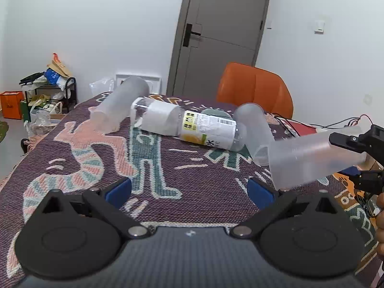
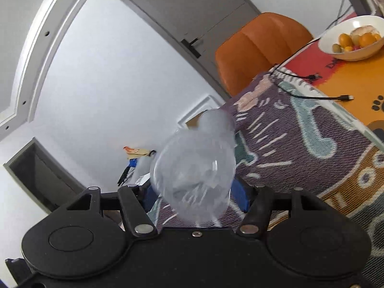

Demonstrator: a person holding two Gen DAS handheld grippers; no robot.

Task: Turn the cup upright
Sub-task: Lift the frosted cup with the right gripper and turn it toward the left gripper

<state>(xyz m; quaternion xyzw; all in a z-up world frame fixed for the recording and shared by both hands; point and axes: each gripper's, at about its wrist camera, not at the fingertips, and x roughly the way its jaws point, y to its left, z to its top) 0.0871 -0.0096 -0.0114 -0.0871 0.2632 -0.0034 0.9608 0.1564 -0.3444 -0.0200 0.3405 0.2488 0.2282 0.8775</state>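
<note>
My right gripper (image 2: 194,193) is shut on a frosted translucent cup (image 2: 194,170) and holds it tilted in the air above the table. In the left wrist view the same cup (image 1: 309,156) lies nearly on its side, held at the right by the black right gripper (image 1: 352,153). My left gripper (image 1: 189,189) is open and empty, low over the patterned cloth (image 1: 192,168). Two more frosted cups lie on their sides: one at the far left (image 1: 122,105), one mid-right (image 1: 254,132). A clear labelled bottle (image 1: 189,126) lies between them.
An orange chair (image 1: 254,88) stands behind the table, before a grey door (image 1: 216,31). A white bowl of fruit (image 2: 352,38) and black cables (image 2: 312,96) lie on the orange part of the table. Clutter and a rack (image 1: 50,88) stand at the far left.
</note>
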